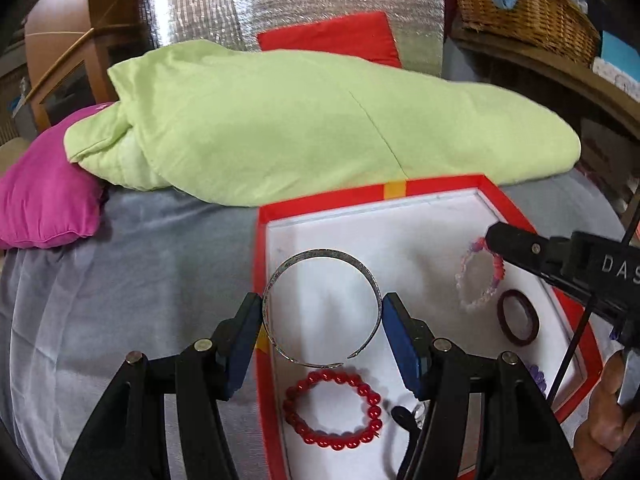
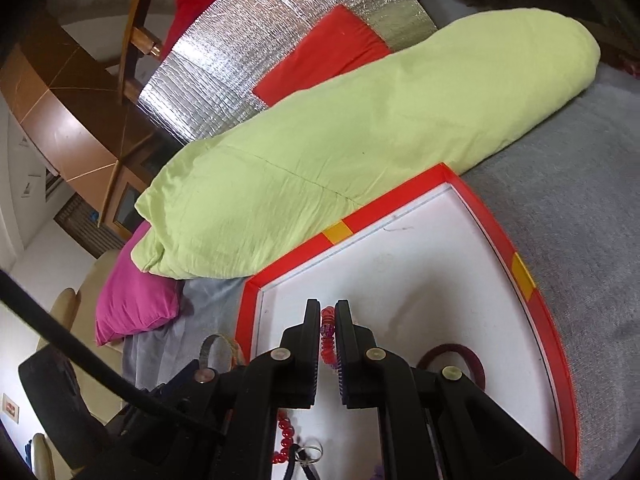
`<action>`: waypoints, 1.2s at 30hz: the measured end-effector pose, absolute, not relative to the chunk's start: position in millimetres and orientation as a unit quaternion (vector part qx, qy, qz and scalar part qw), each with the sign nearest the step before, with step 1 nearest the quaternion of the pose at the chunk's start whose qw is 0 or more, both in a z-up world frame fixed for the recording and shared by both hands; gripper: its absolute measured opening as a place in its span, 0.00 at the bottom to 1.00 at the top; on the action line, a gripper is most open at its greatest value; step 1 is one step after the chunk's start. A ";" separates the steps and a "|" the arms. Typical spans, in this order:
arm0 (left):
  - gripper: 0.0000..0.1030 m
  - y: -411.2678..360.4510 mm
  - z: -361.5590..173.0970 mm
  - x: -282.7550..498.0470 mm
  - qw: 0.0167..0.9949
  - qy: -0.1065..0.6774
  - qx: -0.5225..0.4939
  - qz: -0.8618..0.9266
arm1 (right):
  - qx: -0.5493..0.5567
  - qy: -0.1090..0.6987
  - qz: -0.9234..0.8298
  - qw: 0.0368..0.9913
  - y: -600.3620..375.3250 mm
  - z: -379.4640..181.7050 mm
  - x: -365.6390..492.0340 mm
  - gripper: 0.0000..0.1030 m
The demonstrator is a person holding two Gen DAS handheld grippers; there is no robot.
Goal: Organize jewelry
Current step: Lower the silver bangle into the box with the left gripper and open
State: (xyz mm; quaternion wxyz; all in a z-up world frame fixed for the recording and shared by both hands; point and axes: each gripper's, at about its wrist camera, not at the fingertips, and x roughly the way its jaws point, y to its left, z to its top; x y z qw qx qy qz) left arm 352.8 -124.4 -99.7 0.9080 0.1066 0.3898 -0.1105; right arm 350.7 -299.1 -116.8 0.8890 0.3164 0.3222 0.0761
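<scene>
My left gripper (image 1: 322,308) is shut on a silver cuff bangle (image 1: 324,258), its blue pads (image 1: 400,336) pressing both sides, above the left part of a white tray with a red rim (image 1: 262,280). My right gripper (image 2: 328,312) is shut on a pink and purple beaded bracelet (image 2: 327,340); in the left wrist view this bracelet (image 1: 466,280) hangs from the black tip of the right gripper (image 1: 494,238) over the tray's right side. In the tray lie a red bead bracelet (image 1: 334,410) and a dark maroon bangle (image 1: 519,317).
The tray (image 2: 528,280) rests on a grey bedsheet (image 1: 140,280). Behind it lie a big light-green pillow (image 1: 300,120), a magenta pillow (image 1: 44,200) and a red cushion (image 1: 332,36). Purple beads (image 1: 536,374) and a black loop (image 1: 404,416) also lie in the tray. A hand (image 1: 608,412) shows at the right.
</scene>
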 end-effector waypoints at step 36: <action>0.62 -131.6 -119.8 350.7 0.889 0.429 0.115 -0.115 | 0.341 0.355 0.035 0.870 -308.4 -143.1 342.7 0.09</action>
